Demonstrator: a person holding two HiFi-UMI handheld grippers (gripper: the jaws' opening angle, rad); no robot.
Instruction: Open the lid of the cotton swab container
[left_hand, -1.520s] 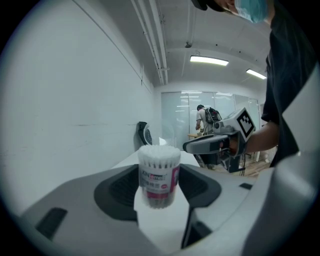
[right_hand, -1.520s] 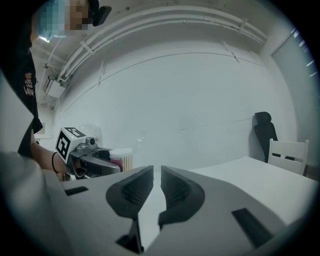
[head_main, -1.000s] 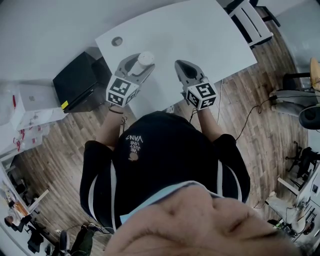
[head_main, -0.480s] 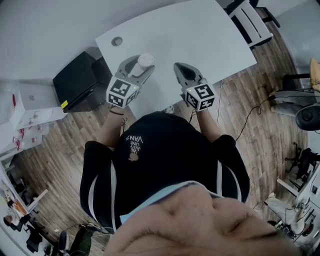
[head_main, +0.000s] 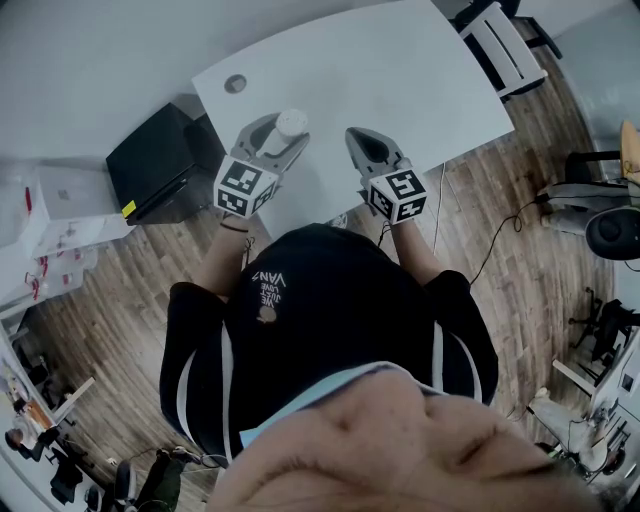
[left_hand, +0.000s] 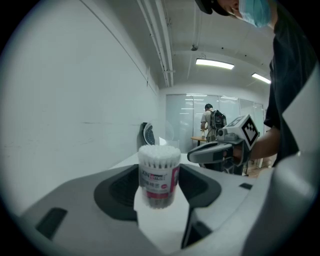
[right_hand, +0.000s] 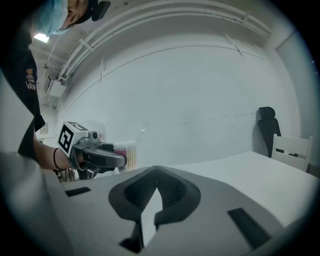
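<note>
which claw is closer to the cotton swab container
Left. The left claw grips the cotton swab container between its jaws; the right claw, shut and empty, sits off to the container's right, apart from it.

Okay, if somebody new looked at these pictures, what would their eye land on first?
Most likely the cotton swab container, clear, packed with white swabs and banded by a pink label, held upright between the jaws of the left gripper. Next comes the right gripper alongside it over the white table, its jaws shut on nothing.
</note>
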